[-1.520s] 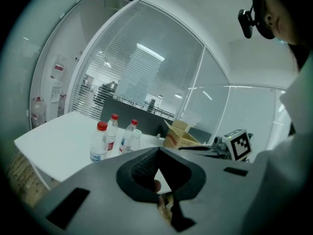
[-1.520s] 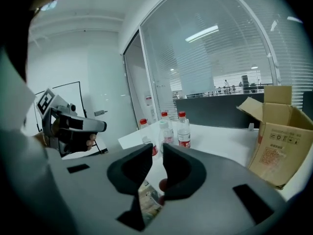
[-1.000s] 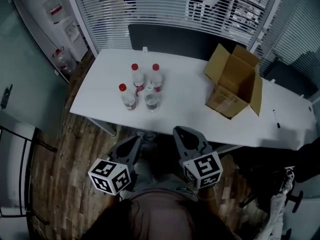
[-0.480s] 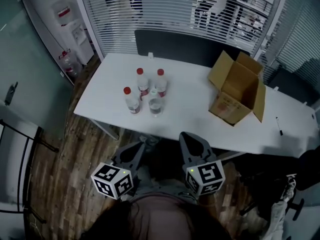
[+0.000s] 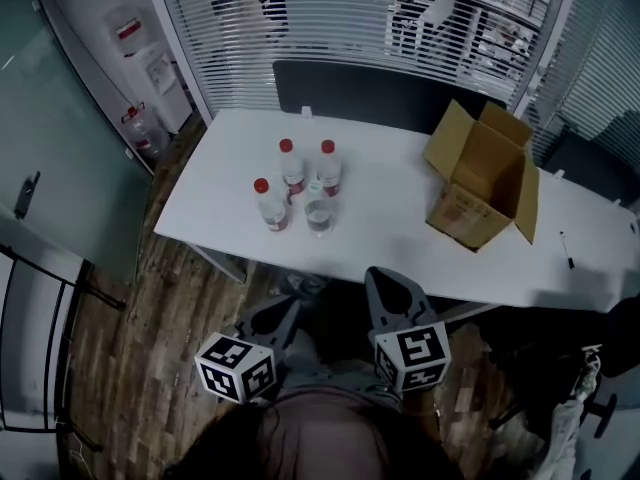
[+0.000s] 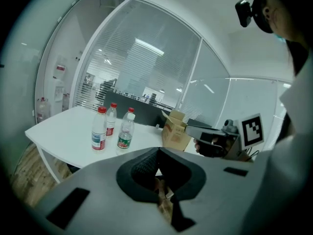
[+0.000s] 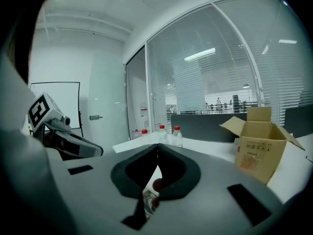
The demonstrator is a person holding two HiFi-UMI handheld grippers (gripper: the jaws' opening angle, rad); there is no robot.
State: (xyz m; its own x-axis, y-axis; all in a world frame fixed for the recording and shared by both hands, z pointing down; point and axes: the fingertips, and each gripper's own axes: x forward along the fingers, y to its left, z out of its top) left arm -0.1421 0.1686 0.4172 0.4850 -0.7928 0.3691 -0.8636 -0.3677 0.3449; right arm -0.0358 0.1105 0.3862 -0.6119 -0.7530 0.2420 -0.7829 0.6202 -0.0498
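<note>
Both grippers hang low in front of the person's body, short of the white table [image 5: 380, 233] and touching nothing. The left gripper [image 5: 283, 314] has its jaws pressed together and empty, as the left gripper view [image 6: 158, 152] shows. The right gripper [image 5: 385, 280] is likewise shut and empty in its own view [image 7: 157, 149]. Several water bottles stand grouped on the table: a red-capped one [image 5: 262, 205] in front, two more red-capped ones [image 5: 290, 168] behind, and a white-capped one [image 5: 318, 210]. An open cardboard box [image 5: 485, 173] stands to the right of them.
A dark partition [image 5: 380, 93] runs along the table's far edge, with blinds and glass behind it. A pen [image 5: 567, 250] lies at the table's right end. A glass wall and a door are on the left. Wooden floor [image 5: 150, 308] lies under the grippers.
The right gripper's jaws, parted 1.5 s ago, are now together. Both grippers have sunk slightly lower in the head view. The left gripper stays shut.
</note>
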